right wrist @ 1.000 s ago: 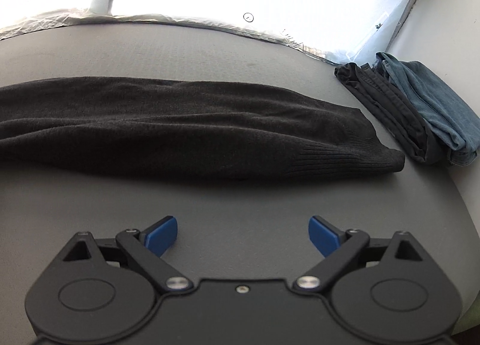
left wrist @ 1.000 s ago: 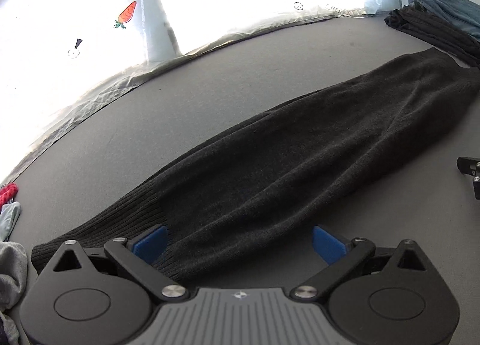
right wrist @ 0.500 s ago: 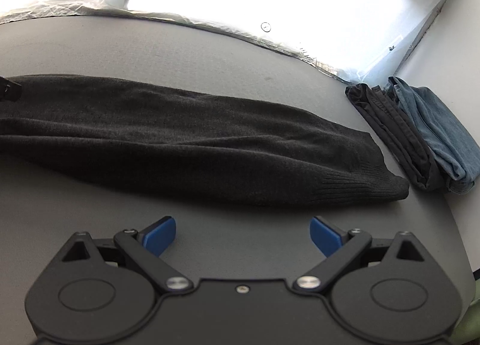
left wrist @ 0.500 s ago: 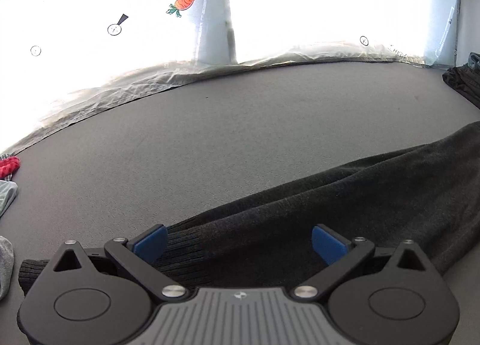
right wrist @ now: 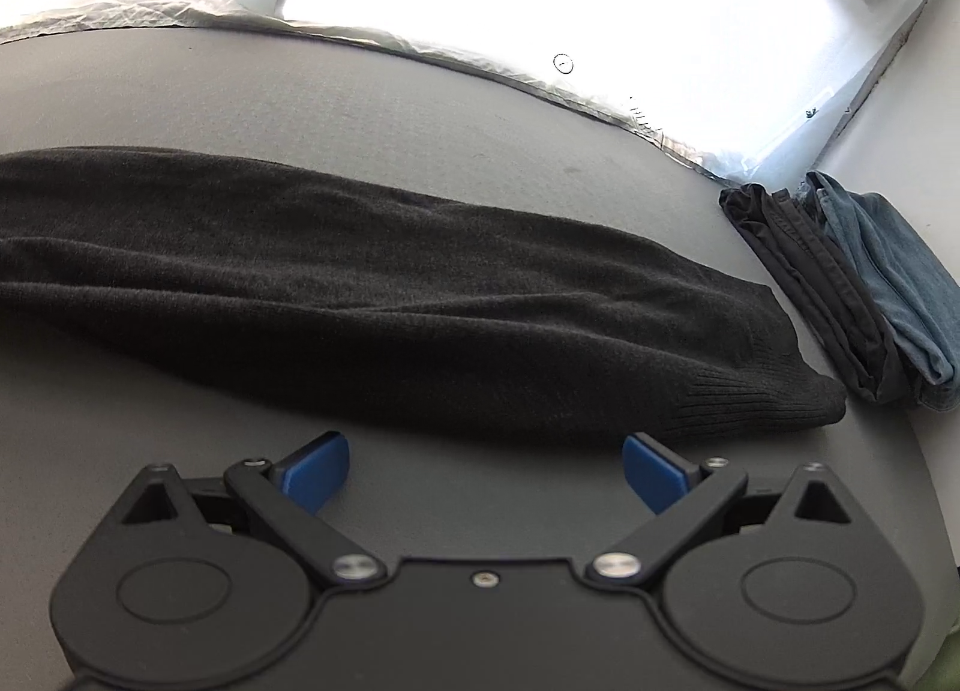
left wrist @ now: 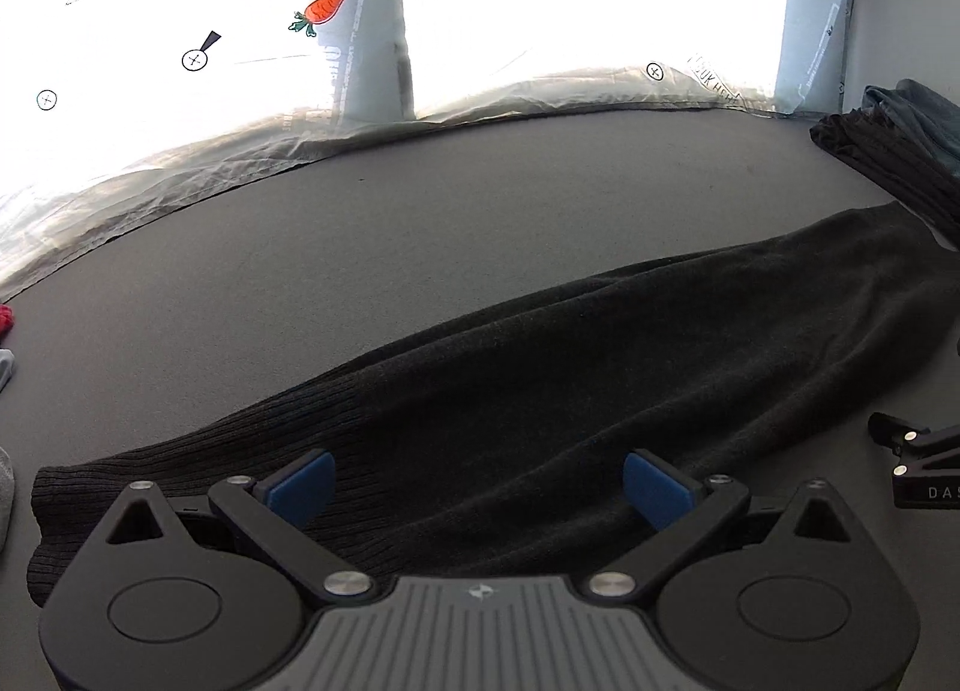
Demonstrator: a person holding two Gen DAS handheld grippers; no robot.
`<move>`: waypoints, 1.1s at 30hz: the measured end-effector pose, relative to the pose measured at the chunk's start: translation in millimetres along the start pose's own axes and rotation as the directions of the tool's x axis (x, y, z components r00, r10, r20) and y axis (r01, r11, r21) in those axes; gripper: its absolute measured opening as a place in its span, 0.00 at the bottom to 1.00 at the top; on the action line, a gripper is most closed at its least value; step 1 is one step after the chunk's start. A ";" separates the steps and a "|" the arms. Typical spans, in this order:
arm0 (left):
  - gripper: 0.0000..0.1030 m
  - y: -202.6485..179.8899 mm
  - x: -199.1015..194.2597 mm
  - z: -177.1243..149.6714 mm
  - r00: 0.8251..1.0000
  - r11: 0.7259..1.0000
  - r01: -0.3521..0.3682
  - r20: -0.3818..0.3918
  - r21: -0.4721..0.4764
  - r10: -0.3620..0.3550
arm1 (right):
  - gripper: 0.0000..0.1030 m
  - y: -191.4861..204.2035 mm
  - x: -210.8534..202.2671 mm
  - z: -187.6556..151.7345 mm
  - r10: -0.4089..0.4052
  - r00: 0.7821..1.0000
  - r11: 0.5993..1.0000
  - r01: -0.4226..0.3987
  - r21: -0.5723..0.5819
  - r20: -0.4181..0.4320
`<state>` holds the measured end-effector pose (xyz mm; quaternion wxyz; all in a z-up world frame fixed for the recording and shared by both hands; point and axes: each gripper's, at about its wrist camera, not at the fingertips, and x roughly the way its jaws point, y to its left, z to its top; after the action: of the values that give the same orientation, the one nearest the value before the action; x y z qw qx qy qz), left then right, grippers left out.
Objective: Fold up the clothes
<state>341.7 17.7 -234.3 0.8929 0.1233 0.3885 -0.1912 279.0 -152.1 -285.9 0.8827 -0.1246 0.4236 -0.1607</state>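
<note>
Sweater (left wrist: pixel 600 379) hem under hand-held gripper (left wrist: pixel 477 484)

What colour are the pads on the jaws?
Blue pads, clearest in the right wrist view.

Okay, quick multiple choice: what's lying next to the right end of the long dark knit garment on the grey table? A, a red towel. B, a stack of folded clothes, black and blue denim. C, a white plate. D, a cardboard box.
B: the right wrist view shows folded black trousers and blue denim stacked beside the ribbed end of the long dark knit garment.
</note>
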 end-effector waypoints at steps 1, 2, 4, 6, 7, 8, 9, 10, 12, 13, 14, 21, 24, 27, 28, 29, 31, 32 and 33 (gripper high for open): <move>0.96 -7.3 -3.5 -0.2 1.000 0.999 0.009 0.011 0.036 -0.009 | 0.96 -1.2 -0.5 -1.3 0.000 1.000 1.000 0.000 0.008 -0.001; 0.93 -14.1 -6.1 -0.2 1.000 0.997 0.016 0.020 0.073 -0.018 | 0.96 -2.7 -1.0 -2.9 -0.001 1.000 1.000 0.001 0.018 -0.003; 0.85 -26.9 -7.0 -0.6 0.999 0.989 0.035 0.023 0.143 -0.039 | 0.96 -5.9 -2.2 -6.4 0.000 1.000 0.999 0.000 0.042 -0.007; 0.69 -41.4 -6.1 -1.6 0.998 0.973 0.057 0.023 0.222 -0.064 | 0.96 -11.4 -2.0 -9.6 0.003 1.000 0.998 -0.002 0.070 -0.011; 0.66 -49.6 -5.9 -2.6 0.997 0.961 0.066 0.023 0.270 -0.075 | 0.96 -13.6 -1.4 -10.8 0.004 1.000 0.997 -0.003 0.082 -0.013; 0.62 -57.3 -6.1 -3.9 0.996 0.946 0.070 0.026 0.318 -0.082 | 0.96 -15.4 -1.8 -12.9 0.006 1.000 0.995 -0.005 0.095 -0.014; 0.60 -65.1 -5.8 -5.4 0.996 0.926 0.070 0.032 0.372 -0.088 | 0.96 -16.9 -2.2 -14.6 0.009 1.000 0.994 -0.008 0.107 -0.015; 0.59 -73.4 -5.2 -7.3 0.995 0.902 0.062 0.041 0.427 -0.088 | 0.96 -18.7 -2.7 -16.5 0.013 1.000 0.993 -0.011 0.121 -0.016; 0.52 -89.8 -2.5 -11.5 0.995 0.846 0.034 0.060 0.532 -0.078 | 0.96 -22.2 -2.1 -18.2 0.021 1.000 0.989 -0.018 0.144 -0.017; 0.47 -96.6 0.5 -13.3 0.995 0.820 0.022 0.065 0.572 -0.072 | 0.96 -23.7 -1.8 -18.9 0.025 1.000 0.988 -0.022 0.153 -0.016; 0.25 -100.5 4.5 -13.4 0.996 0.807 0.027 0.055 0.590 -0.074 | 0.96 -24.7 -1.5 -19.4 0.027 1.000 0.987 -0.024 0.158 -0.016; 0.03 -65.2 15.3 28.7 0.987 0.946 0.156 -0.014 0.285 -0.159 | 0.96 -18.9 -11.8 -21.8 0.025 0.999 0.996 -0.028 0.083 0.032; 0.03 -46.4 17.6 49.3 0.984 0.970 0.176 0.003 0.169 -0.179 | 0.96 -11.6 -14.9 -17.8 0.038 0.997 0.998 -0.041 0.044 0.065; 0.03 -35.8 19.2 65.5 0.980 0.977 0.195 0.023 0.090 -0.198 | 0.96 -1.1 -16.6 -11.3 0.041 0.993 0.999 -0.040 -0.012 0.108; 0.03 -34.6 19.0 68.8 0.979 0.977 0.201 0.028 0.073 -0.204 | 0.96 2.5 -17.7 -9.0 0.037 0.991 0.999 -0.034 -0.032 0.128; 0.03 -33.5 18.6 71.2 0.977 0.977 0.207 0.033 0.058 -0.209 | 0.96 8.5 -19.3 -6.1 0.022 0.986 0.998 -0.012 -0.062 0.163; 0.03 -31.8 19.5 74.9 0.976 0.976 0.216 0.036 0.036 -0.217 | 0.96 17.6 -18.1 -1.7 -0.022 0.977 0.993 0.046 -0.108 0.214; 0.03 -31.3 19.9 76.2 0.975 0.976 0.218 0.036 0.028 -0.219 | 0.97 22.4 -16.3 0.5 -0.046 0.970 0.989 0.079 -0.129 0.238; 0.03 -31.0 20.5 77.1 0.975 0.975 0.221 0.036 0.023 -0.221 | 0.97 24.8 -11.5 3.3 -0.072 0.967 0.985 0.107 -0.134 0.246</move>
<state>390.8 -43.5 -200.2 0.8722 0.0840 0.3809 -0.2952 279.3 -124.5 -284.6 0.9079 -0.2266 0.3181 -0.1526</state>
